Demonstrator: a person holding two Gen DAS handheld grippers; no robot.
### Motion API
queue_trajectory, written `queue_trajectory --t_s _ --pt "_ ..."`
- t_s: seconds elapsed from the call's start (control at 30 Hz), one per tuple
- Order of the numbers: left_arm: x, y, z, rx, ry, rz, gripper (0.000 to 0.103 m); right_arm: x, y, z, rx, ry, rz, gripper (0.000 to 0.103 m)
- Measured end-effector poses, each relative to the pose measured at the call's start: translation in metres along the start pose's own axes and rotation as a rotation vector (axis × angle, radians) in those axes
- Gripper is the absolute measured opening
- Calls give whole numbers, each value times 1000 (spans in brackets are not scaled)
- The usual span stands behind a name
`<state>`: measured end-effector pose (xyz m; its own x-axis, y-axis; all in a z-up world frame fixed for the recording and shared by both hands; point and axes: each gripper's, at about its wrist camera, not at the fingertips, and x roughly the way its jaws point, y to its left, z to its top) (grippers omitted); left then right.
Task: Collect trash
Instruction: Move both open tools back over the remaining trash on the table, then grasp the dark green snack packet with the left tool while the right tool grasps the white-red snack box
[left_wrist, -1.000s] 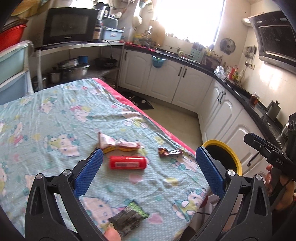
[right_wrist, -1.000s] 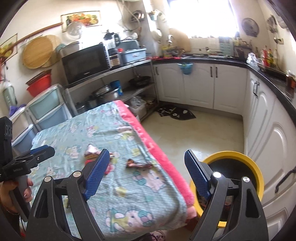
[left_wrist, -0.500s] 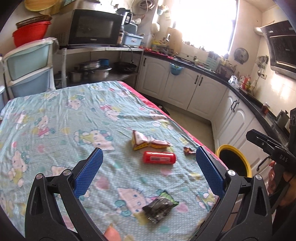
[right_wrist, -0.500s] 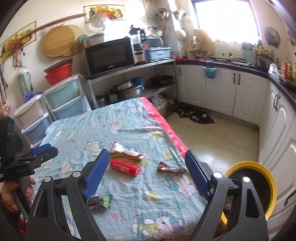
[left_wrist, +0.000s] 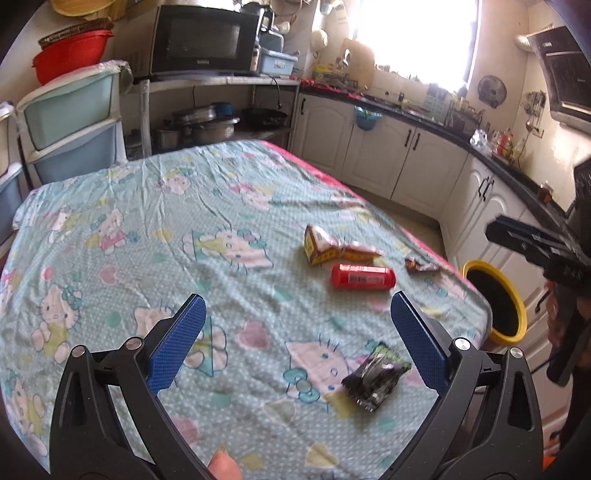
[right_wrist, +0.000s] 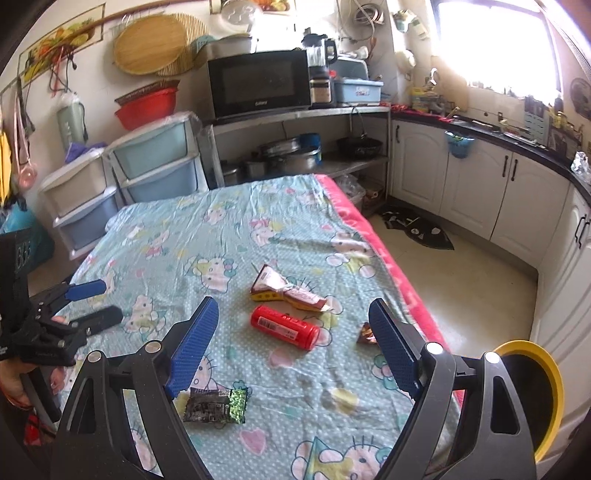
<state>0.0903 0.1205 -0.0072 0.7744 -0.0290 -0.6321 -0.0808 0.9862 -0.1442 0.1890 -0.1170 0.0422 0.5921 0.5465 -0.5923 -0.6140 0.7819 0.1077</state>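
Several pieces of trash lie on a table with a light blue cartoon cloth (left_wrist: 147, 229). A red can (left_wrist: 362, 276) (right_wrist: 284, 327) lies on its side. A yellow-pink wrapper (left_wrist: 332, 249) (right_wrist: 286, 290) lies just behind it. A small brown wrapper (left_wrist: 421, 265) (right_wrist: 366, 333) lies near the table's right edge. A black-green packet (left_wrist: 376, 373) (right_wrist: 216, 405) lies nearest. My left gripper (left_wrist: 295, 336) and my right gripper (right_wrist: 291, 341) hover open and empty above the table's near side. A yellow-rimmed bin (left_wrist: 495, 302) (right_wrist: 532, 391) stands on the floor right of the table.
Plastic drawer units (right_wrist: 155, 166) and a shelf with a microwave (right_wrist: 258, 83) and pots stand behind the table. White cabinets (right_wrist: 480, 192) with a dark counter line the right wall. A dark mat (right_wrist: 417, 229) lies on the floor.
Both grippers have pulled back and up from the table's right edge, and turned left. More of the table and all the trash now show. Both stay open.
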Motion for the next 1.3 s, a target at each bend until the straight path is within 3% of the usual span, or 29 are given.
queue_trajectory --t_s 0.4,0.83,0.93,1.3 --pt "25 -10 -24 47 61 -65 92 62 -7 -9 -37 114 -27 81" --pt "57 -54 -46 164 155 -172 92 127 -20 -4 -103 218 -19 81" --pt "68 -60 -53 170 199 -209 89 143 -19 -2 -135 245 -7 81" --pt "98 -74 -65 240 299 -233 68 202 -8 3 -283 325 37 79"
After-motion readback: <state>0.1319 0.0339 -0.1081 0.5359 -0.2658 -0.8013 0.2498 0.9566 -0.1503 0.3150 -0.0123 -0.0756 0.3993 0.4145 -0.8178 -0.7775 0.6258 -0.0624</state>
